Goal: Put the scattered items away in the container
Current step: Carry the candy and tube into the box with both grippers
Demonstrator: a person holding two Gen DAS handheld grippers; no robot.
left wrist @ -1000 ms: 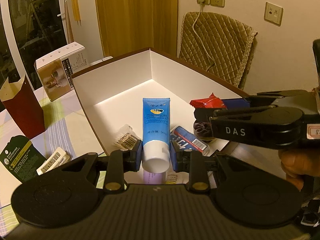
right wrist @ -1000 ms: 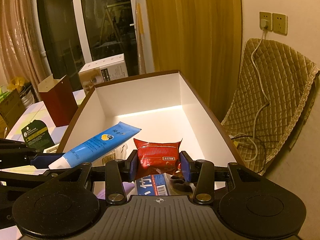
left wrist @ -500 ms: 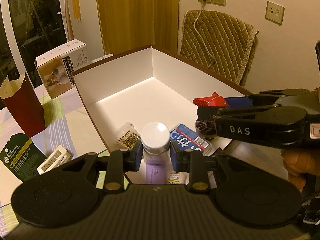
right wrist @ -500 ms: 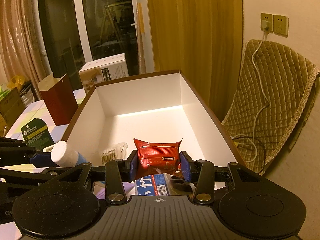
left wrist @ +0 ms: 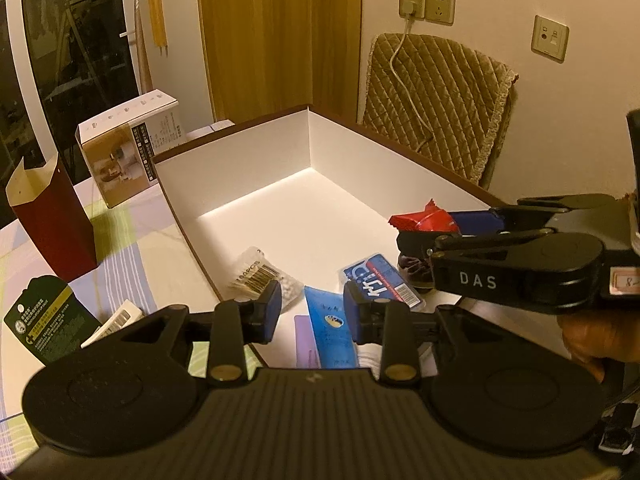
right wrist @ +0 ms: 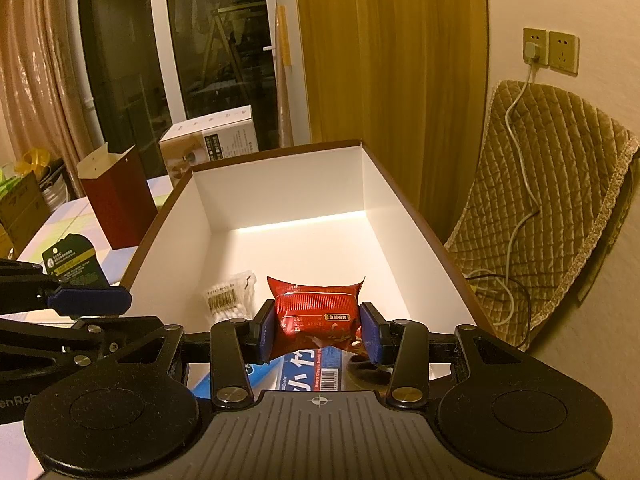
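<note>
Warm yellow light over a desk (left wrist: 132, 236) with a pastel checked cloth, wooden panelling behind, a quilted tan chair cover (right wrist: 560, 184) against the wall under the sockets. On the cloth stand a dark red open carton (left wrist: 52, 220) and a white printed box (left wrist: 128, 148); a dark green packet (left wrist: 48, 324) lies flat nearby. The big white brown-rimmed box (left wrist: 280, 152) sits open, and inside at its near end lie a clear bag of cotton swabs (left wrist: 260, 276), a blue squeeze tube (left wrist: 330, 324) and a blue flat pack with white lettering (left wrist: 380, 280). The left claw (left wrist: 309, 312) is spread, gripping nothing, poised over the blue tube. The right claw (right wrist: 318, 332) is clamped on a crinkled red snack packet (right wrist: 316, 312), held above the box's near end.
</note>
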